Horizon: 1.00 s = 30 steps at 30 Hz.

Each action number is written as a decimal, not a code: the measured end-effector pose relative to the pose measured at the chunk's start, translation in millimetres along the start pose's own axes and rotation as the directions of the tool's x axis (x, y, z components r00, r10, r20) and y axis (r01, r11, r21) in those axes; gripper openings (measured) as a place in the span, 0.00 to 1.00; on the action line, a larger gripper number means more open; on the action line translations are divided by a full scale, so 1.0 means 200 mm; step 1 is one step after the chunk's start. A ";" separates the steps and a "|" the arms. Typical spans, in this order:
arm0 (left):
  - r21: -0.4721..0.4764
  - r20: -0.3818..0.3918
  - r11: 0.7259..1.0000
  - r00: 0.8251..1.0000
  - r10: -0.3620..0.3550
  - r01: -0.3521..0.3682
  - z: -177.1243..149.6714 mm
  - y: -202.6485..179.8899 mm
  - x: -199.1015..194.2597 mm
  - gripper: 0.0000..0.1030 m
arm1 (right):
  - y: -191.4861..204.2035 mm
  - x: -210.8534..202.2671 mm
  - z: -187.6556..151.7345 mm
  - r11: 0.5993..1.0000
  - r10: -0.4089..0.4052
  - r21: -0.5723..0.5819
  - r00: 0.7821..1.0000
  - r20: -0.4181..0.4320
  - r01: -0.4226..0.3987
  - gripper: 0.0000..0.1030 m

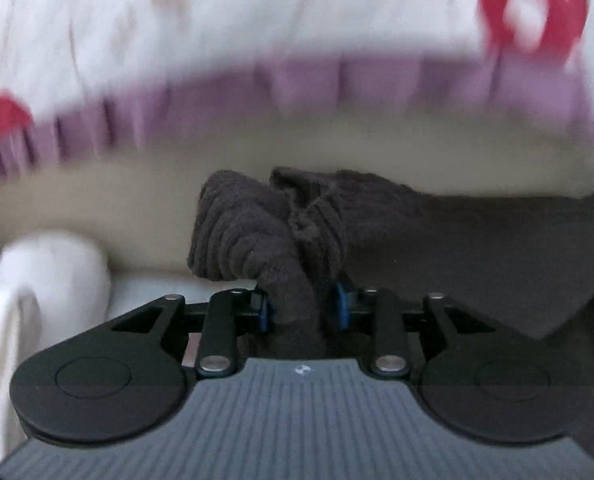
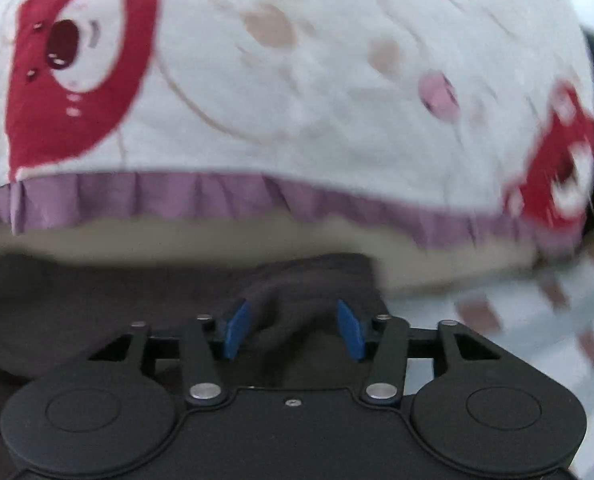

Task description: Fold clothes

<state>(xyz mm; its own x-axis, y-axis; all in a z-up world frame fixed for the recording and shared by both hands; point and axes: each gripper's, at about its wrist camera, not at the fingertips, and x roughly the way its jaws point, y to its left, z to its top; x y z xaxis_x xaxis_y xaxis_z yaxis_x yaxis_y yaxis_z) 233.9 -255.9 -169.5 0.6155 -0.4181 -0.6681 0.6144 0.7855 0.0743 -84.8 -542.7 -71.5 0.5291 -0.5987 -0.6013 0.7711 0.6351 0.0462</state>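
- The left gripper (image 1: 302, 308), black with blue pads, is pinching a bunched fold of the dark brown ribbed knit garment (image 1: 257, 224); its fingers are standing a little apart, with the cloth packed between them and both pads pressing on it.
- The garment's ribbed cuff is sticking up just beyond the left gripper's tips, and the rest is stretching off to the right over the beige surface (image 1: 97, 184).
- The right gripper (image 2: 293, 330) is sitting with its fingers moderately apart; a hump of the same dark garment (image 2: 137, 292) is lying between the blue pads (image 2: 235, 328), and I cannot tell whether they are pressing on it.
- A white quilt with red prints and a purple ruffled edge (image 2: 257, 80) is lying beyond the garment.
- A white folded cloth (image 1: 37, 280) is lying at the left.
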 end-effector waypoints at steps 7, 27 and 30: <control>-0.150 -0.038 0.989 0.999 0.008 -0.014 -0.14 0.17 -0.12 0.51 | -0.33 -0.20 -0.37 0.998 0.028 0.050 0.996 -0.089 -0.024 0.56; -0.515 -0.245 0.852 0.937 -0.249 0.091 -0.64 0.44 -0.42 0.64 | -0.49 -0.23 -1.08 0.852 0.269 0.502 0.946 -0.183 -0.145 0.57; -0.643 -0.228 0.754 0.907 -0.353 0.132 -0.70 0.47 -0.35 0.65 | -0.46 -0.22 -1.09 0.857 0.248 0.492 0.959 -0.136 -0.152 0.57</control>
<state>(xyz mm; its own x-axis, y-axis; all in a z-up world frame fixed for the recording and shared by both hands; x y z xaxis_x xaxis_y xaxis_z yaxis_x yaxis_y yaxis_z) 179.0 -88.3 -218.7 0.2289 -0.5528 -0.8013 0.2268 0.8307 -0.5083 -256.4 -468.2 -223.6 0.6503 -0.3504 -0.6740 0.7551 0.3952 0.5231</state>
